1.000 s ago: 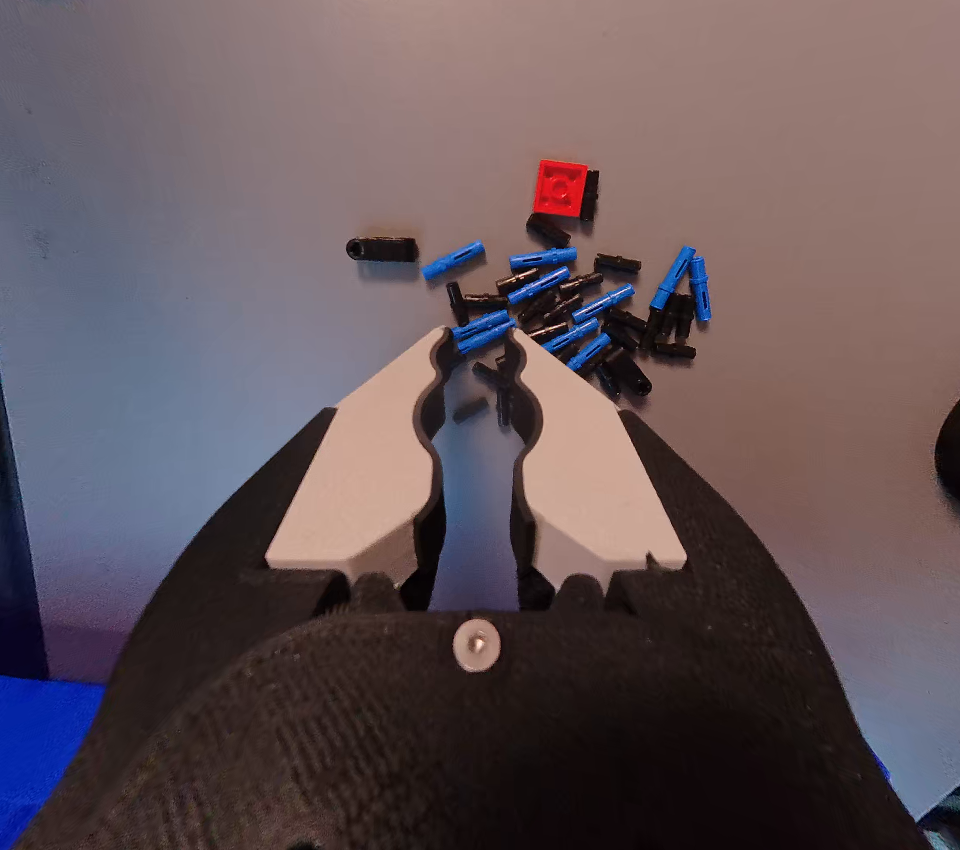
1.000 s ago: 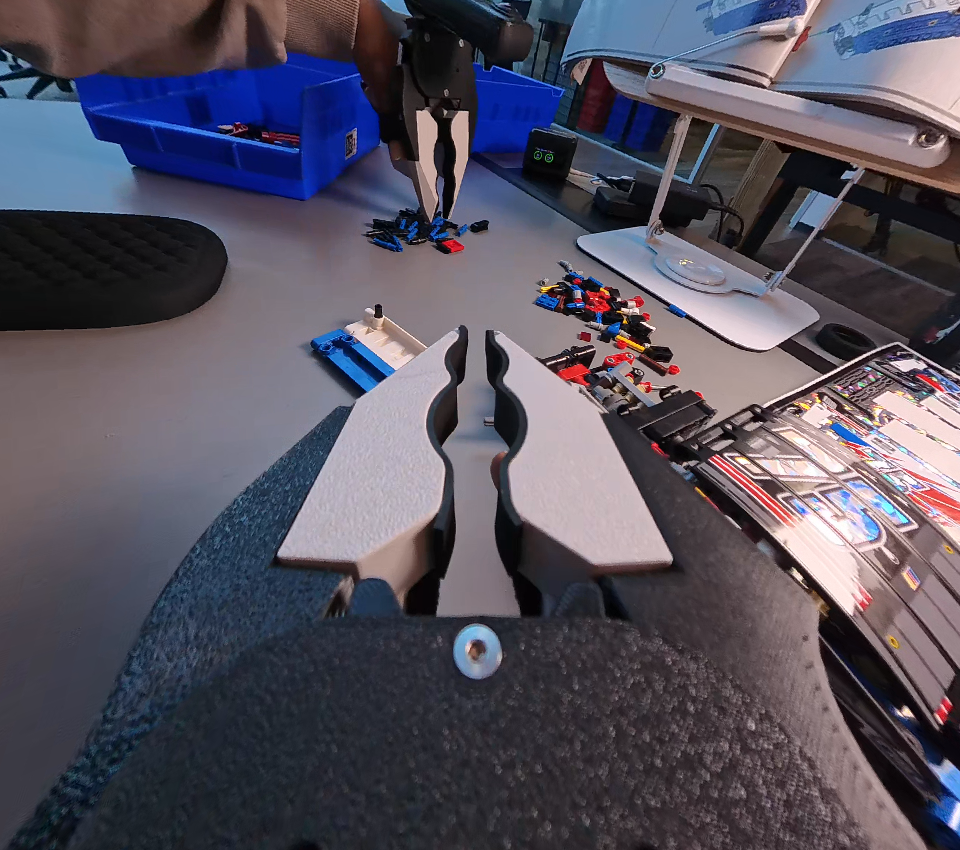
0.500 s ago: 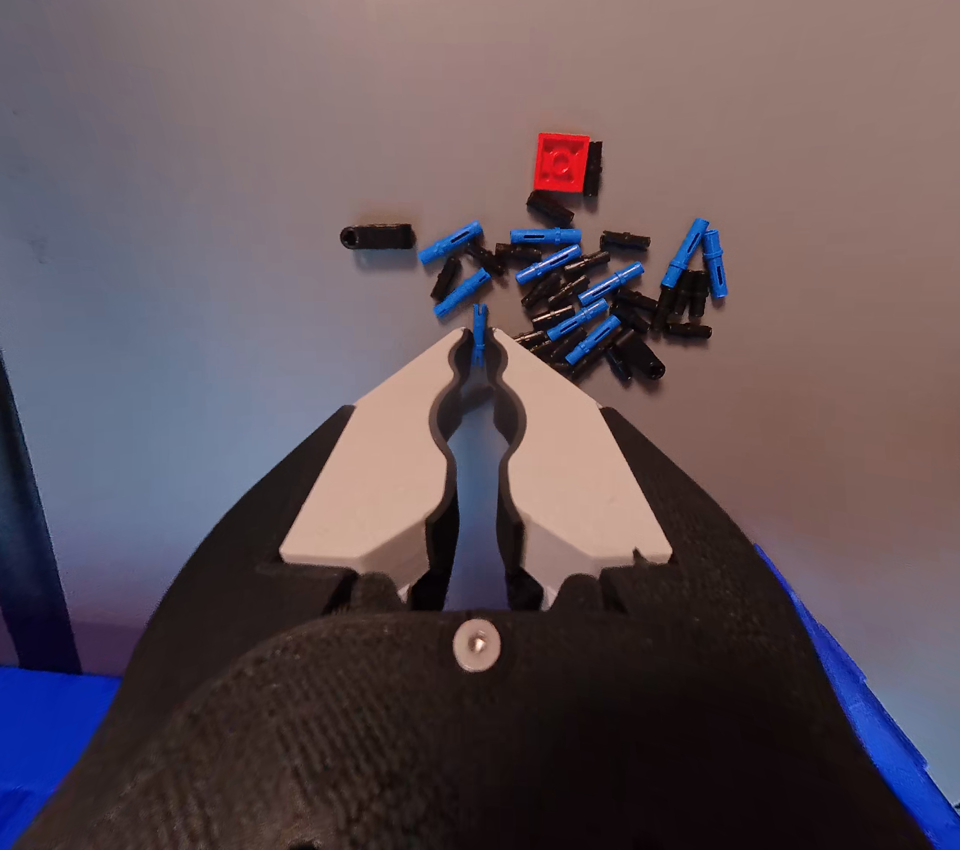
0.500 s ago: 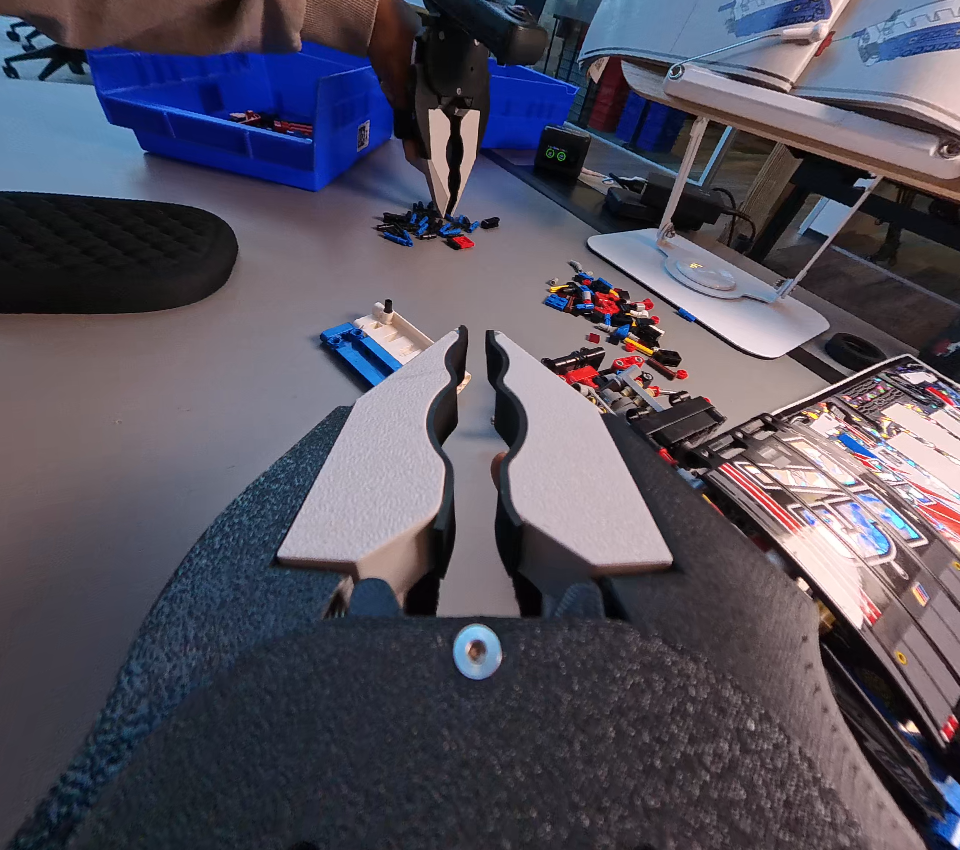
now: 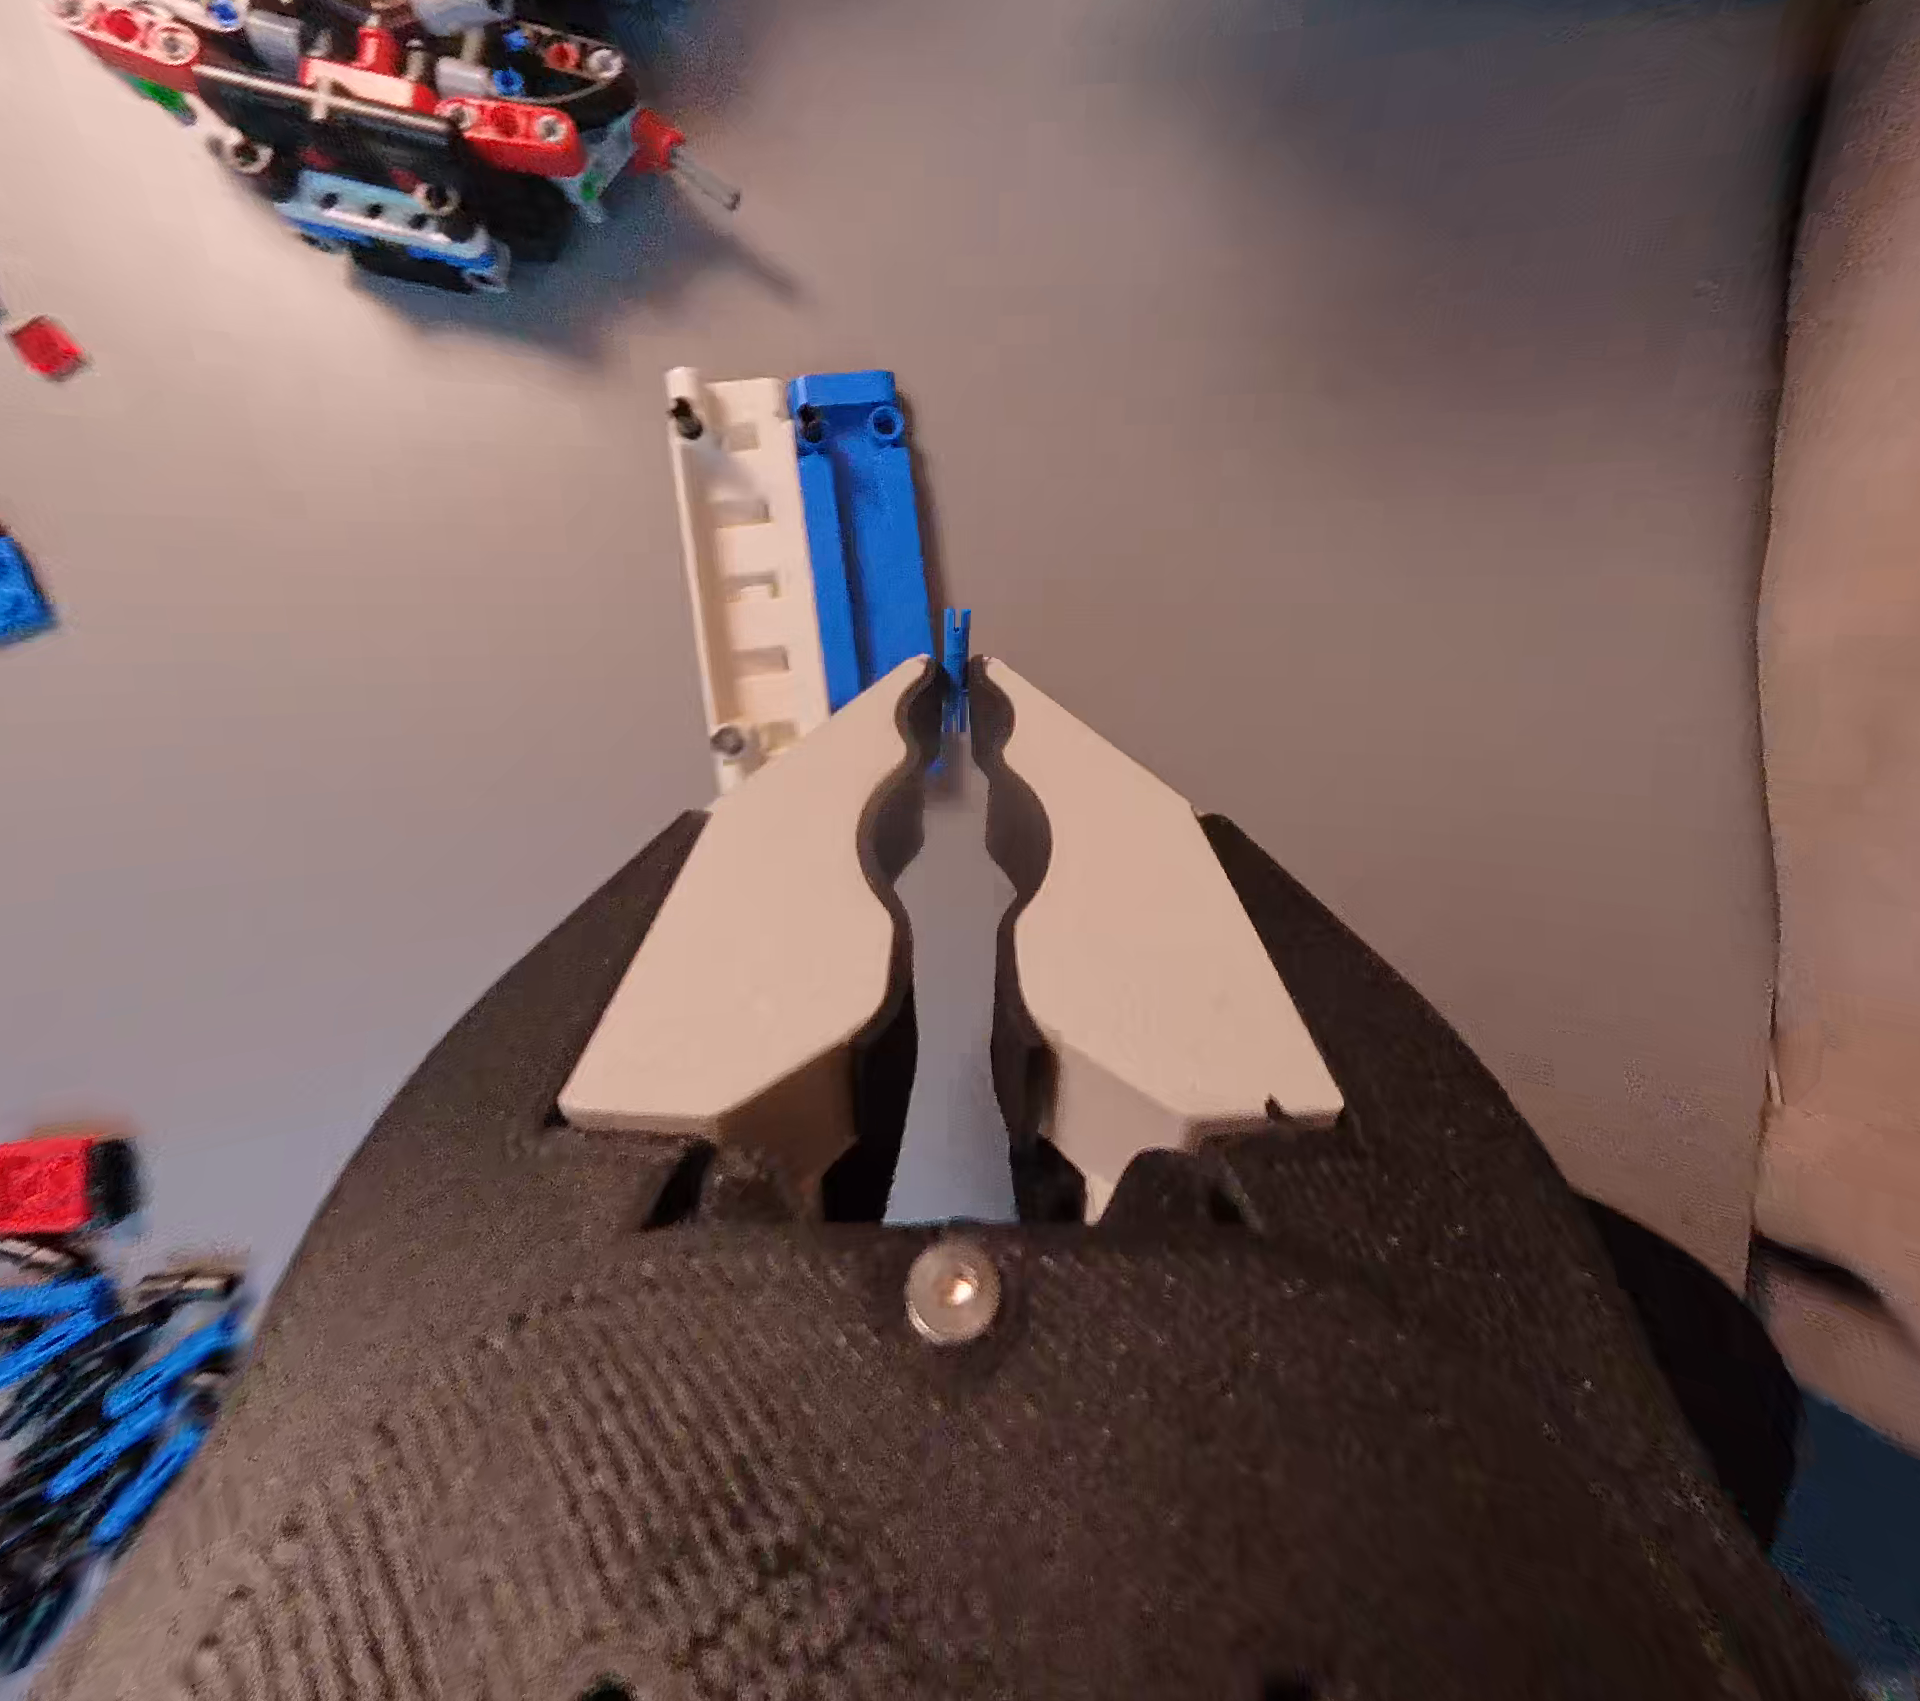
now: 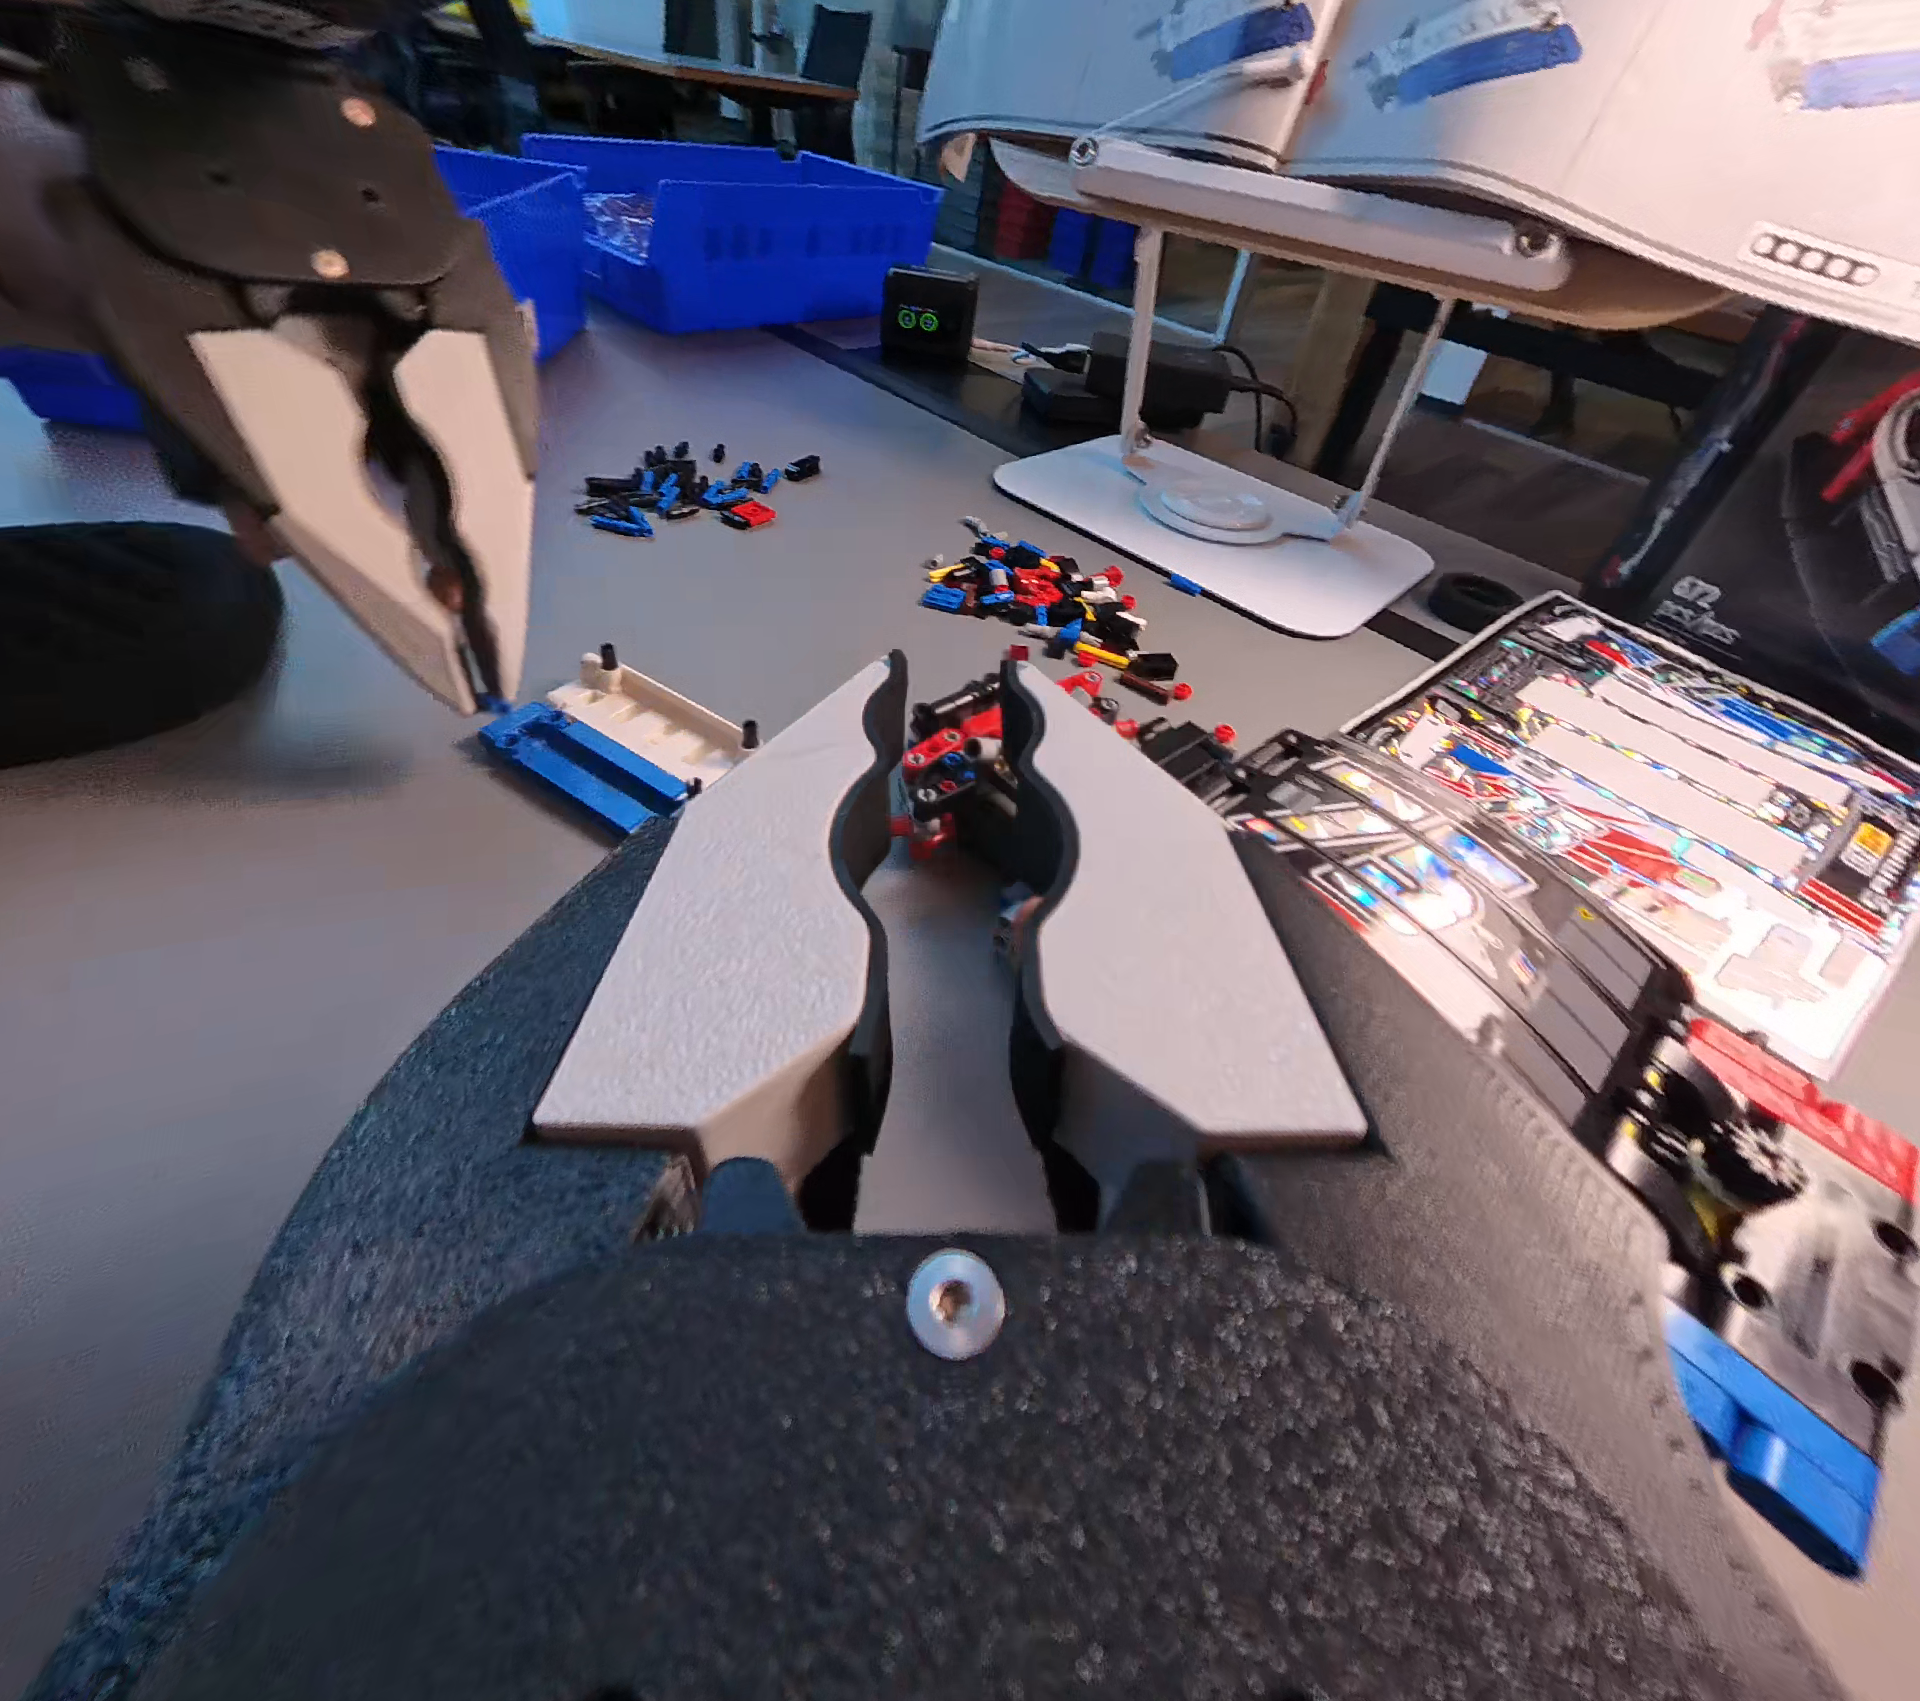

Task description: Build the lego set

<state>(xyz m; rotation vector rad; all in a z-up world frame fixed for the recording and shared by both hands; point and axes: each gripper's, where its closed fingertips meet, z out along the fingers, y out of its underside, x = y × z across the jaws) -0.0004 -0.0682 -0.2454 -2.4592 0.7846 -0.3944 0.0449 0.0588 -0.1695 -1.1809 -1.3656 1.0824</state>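
My left gripper (image 5: pixel 954 664) is shut on a small blue pin (image 5: pixel 956 635), which sticks out past the tips. It hovers at the near right end of a flat blue and white panel assembly (image 5: pixel 805 550) on the grey table. In the right wrist view the left gripper (image 6: pixel 480 695) touches down at the blue end of that panel (image 6: pixel 613 747). My right gripper (image 6: pixel 951 675) is open and empty, low over the table. A part-built red and black model (image 6: pixel 961 784) shows between its fingers.
The pin pile (image 6: pixel 686 493) and a mixed pile of pieces (image 6: pixel 1049 602) lie behind the panel. A sticker sheet (image 6: pixel 1621 820) lies right. A book stand (image 6: pixel 1216 529), blue bins (image 6: pixel 727 238) and a black pad (image 6: pixel 114 633) ring the area. A sleeve (image 5: pixel 1849 612) is at right. The gap from one gripper's tips to the other's is roughly 15 centimeters.
My left gripper closed on a blue pin from the pile and carried it over to the blue and white panel. My right gripper opened wider and moved toward the model.
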